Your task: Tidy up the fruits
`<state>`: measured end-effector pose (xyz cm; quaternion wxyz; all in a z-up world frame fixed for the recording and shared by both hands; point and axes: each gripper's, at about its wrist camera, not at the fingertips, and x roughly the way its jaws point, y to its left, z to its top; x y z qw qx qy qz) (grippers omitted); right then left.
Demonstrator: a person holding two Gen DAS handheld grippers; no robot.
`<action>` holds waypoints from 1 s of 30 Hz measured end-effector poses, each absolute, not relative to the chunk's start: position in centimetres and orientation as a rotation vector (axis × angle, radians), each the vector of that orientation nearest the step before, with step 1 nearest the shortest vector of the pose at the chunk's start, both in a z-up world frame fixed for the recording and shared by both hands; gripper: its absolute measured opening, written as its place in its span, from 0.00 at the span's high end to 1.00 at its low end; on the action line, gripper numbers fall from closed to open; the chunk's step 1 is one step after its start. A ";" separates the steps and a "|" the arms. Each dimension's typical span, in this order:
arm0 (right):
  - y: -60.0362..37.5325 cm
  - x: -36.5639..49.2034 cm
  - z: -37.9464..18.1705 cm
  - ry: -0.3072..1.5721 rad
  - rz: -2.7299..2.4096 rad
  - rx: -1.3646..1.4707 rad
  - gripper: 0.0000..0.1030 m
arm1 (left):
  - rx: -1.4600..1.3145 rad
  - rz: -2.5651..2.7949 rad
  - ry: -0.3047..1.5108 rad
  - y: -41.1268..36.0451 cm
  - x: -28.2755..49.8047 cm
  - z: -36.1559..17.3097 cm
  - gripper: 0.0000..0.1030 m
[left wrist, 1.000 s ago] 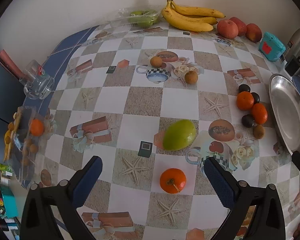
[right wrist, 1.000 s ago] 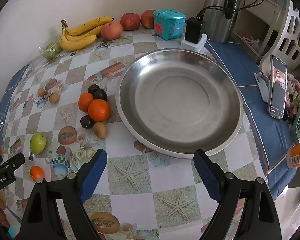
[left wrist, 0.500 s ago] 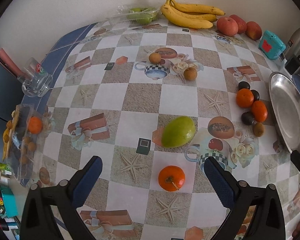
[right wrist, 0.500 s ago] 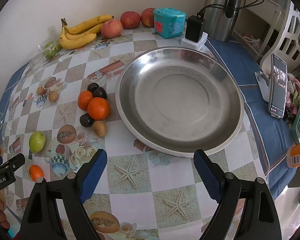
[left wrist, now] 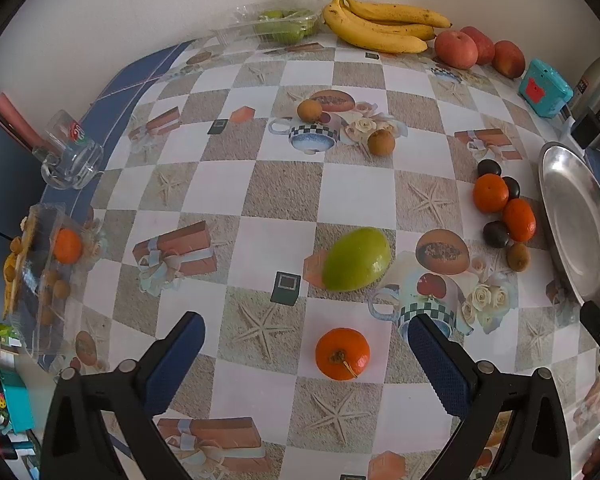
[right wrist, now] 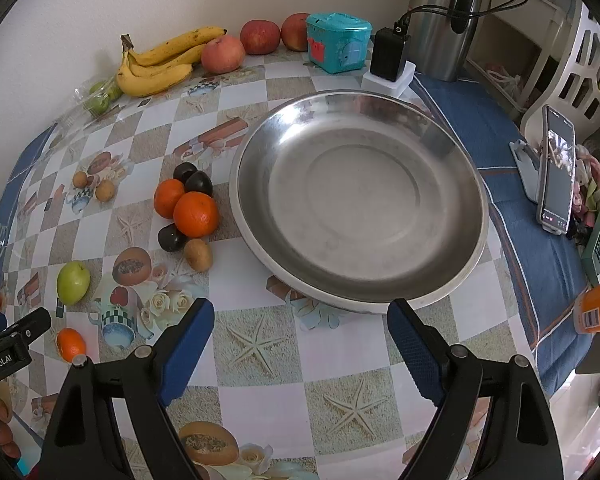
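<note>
Smooth round orange (left wrist: 342,354) lies between wide-apart ribbed jaws.

Mandarin (left wrist: 342,354) lying nearest on table (left wrist: 284,192), pear (left wrist: 356,265) just behind it. Fruit cluster (right wrist: 186,208) beside bowl's (right wrist: 452,148) left rim. Bananas (right wrist: 156,66), apples (right wrist: 240,46) along back wall.

The left gripper (left wrist: 306,354) hangs with jaws spread wide, nothing between them. The right gripper (right wrist: 300,338) is likewise wide apart and empty, its left neighbour's tip showing at nine o'clock.
</note>
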<state>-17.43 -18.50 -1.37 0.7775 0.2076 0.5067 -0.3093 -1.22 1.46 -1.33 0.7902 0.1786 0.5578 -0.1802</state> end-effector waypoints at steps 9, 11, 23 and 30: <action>-18.5 -17.4 -1.4 1.103 -0.670 0.452 0.14 | 0.383 -0.385 1.212 1.5 -1.3 -1.5 0.00; -18.5 -17.4 -1.5 1.103 -0.670 0.453 0.14 | 0.382 -0.384 1.214 1.5 -1.3 -1.5 0.00; -18.5 -17.3 -1.5 1.104 -0.670 0.453 0.14 | 0.373 -0.391 1.232 1.5 -1.1 -1.5 0.00; -18.5 -17.3 -1.4 1.104 -0.670 0.454 0.14 | 0.367 -0.393 1.242 1.5 -1.1 -1.6 0.00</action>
